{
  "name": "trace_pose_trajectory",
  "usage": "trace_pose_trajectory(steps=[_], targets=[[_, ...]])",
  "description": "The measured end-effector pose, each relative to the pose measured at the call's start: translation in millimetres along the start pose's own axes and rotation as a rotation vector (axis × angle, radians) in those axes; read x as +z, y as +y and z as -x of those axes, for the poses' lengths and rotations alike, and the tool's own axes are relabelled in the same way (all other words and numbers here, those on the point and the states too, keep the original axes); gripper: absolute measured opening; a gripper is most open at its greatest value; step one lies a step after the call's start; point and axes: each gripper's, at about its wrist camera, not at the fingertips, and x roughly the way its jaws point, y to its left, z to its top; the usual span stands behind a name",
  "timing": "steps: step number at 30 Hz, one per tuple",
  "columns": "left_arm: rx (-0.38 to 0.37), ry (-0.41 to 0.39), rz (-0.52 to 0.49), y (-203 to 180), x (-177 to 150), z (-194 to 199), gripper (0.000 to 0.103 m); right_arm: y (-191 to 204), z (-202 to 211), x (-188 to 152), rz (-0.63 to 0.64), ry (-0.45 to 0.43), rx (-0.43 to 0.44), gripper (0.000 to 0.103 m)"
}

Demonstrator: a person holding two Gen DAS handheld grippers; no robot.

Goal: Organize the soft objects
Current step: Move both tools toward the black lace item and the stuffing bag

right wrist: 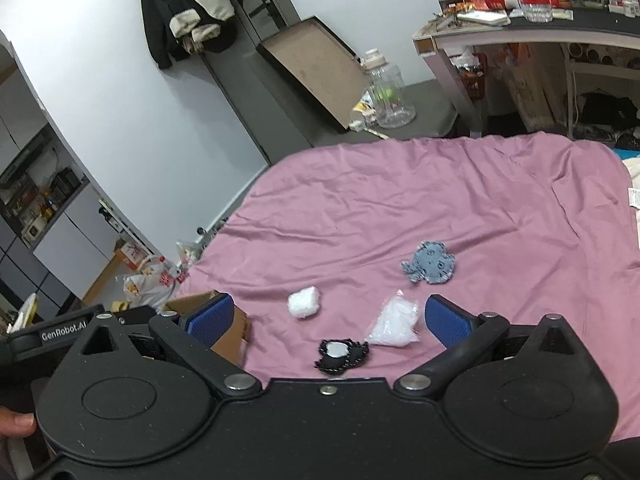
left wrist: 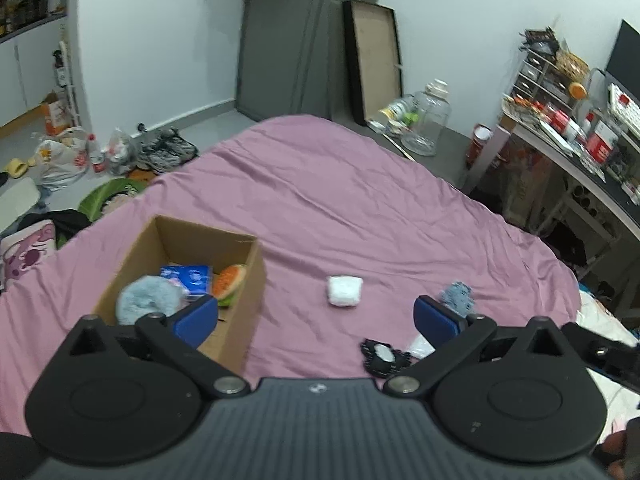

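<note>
A cardboard box (left wrist: 244,280) sits on the pink bed sheet (left wrist: 340,200) at the left; it holds a fluffy light-blue plush (left wrist: 148,298), a blue packet (left wrist: 188,276) and an orange-green plush (left wrist: 230,280). On the sheet lie a white soft lump (left wrist: 344,291), a blue-grey knitted toy (left wrist: 458,296), a black-and-white patch (left wrist: 380,356) and a clear bag of white stuffing (right wrist: 394,322). My left gripper (left wrist: 316,320) is open and empty above the sheet. My right gripper (right wrist: 328,320) is open and empty, over the patch (right wrist: 340,354), with the lump (right wrist: 304,302) and knitted toy (right wrist: 430,268) beyond.
The box corner (right wrist: 232,332) shows by the right gripper's left finger. Bags and shoes (left wrist: 120,152) litter the floor left of the bed. A glass jar (left wrist: 430,120) and a leaning frame (left wrist: 374,64) stand beyond it. A cluttered desk (left wrist: 580,140) stands at the right.
</note>
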Motion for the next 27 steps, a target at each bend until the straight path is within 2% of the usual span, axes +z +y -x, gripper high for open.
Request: trace_pose_trajectory(steps=[6,9,23,27], targets=[[-0.003,0.055,-0.020,-24.4,-1.7,-25.9,0.103,-24.7,-21.0,-4.1,-0.073,0.031,0.014,0.103],[0.020,0.089,-0.016,-31.6,-3.7,-40.5,0.103,-33.8,-31.8,-5.2,-0.098,0.047,0.009,0.103],[0.079,0.217,0.047,-37.9,-15.7,-110.4,0.100,-68.7,-79.7,-4.7,-0.173,0.113,0.000,0.103],[0.079,0.224,0.044,-42.1,-21.3,-125.0,0.100,-76.4,-93.3,-5.2,-0.183,0.137,-0.016,0.097]])
